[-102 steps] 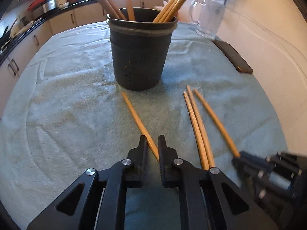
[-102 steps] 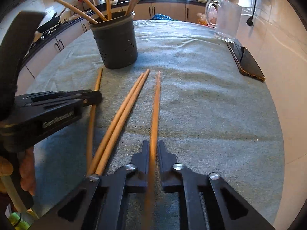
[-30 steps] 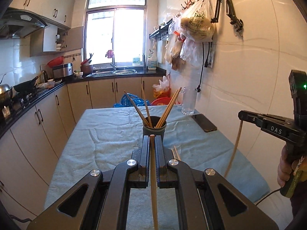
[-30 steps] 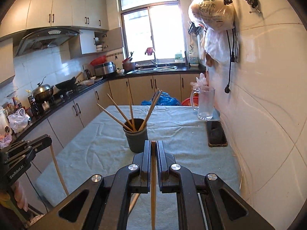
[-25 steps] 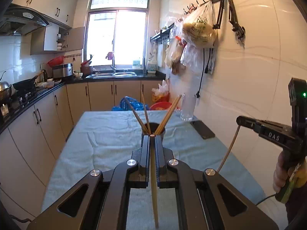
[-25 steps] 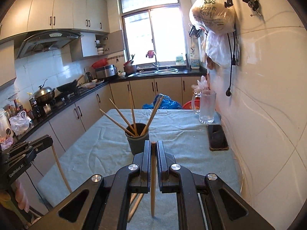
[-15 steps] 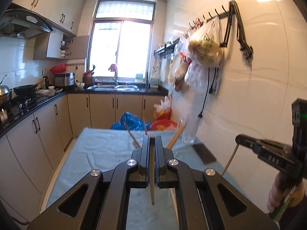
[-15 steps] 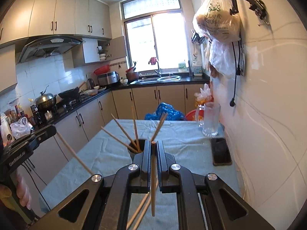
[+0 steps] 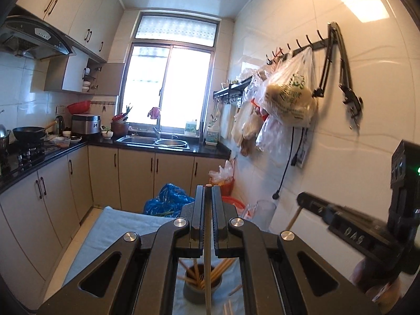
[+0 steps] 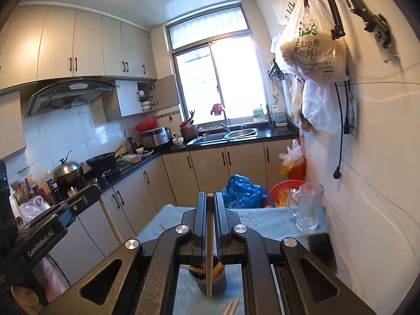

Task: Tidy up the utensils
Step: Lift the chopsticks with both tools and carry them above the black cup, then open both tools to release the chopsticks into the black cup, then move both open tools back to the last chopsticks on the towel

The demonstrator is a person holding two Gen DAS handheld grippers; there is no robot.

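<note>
My left gripper [image 9: 208, 191] is shut on a wooden chopstick [image 9: 207, 275] that hangs down over the dark utensil holder [image 9: 195, 292], which holds several chopsticks. My right gripper [image 10: 209, 199] is shut on another wooden chopstick [image 10: 209, 262], hanging over the same holder [image 10: 212, 283]. Each gripper shows in the other's view, the right one [image 9: 302, 198] at the right and the left one [image 10: 95, 189] at the left. Loose chopsticks [image 10: 231, 305] lie on the cloth in front of the holder.
The table wears a light blue cloth [image 10: 262, 218]. A glass mug [image 10: 305, 207] and a dark phone [image 10: 321, 252] sit at its right side by the tiled wall. Cabinets and a stove run along the left. Plastic bags [image 9: 288, 97] hang from wall hooks.
Both grippers have risen and tilted up, so the holder has dropped low in both views, beneath the hanging chopsticks. Both still hold their chopsticks.
</note>
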